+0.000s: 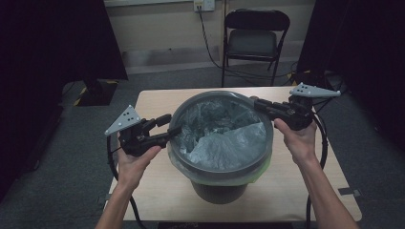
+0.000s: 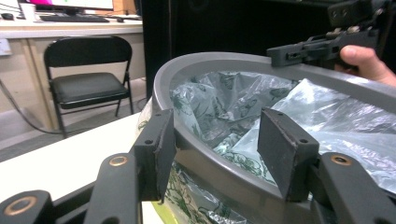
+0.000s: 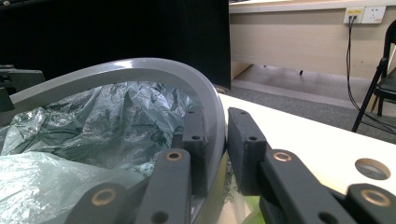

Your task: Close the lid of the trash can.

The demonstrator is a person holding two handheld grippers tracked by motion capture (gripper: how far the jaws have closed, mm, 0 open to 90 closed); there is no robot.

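My right fingers pinch the grey rim ring of the bin on the desk, but my left fingers straddle it half open, so it may tilt and trap the bag.

No legible text, label or sign anywhere

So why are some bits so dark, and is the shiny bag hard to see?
In the high view the room's sides are nearly black and the table is lit dimly. In the left gripper view the clear bag gleams pale inside the grey bin, and the near jaws look soft. In the right gripper view the bin's rim is crisp and the wall behind is bright.
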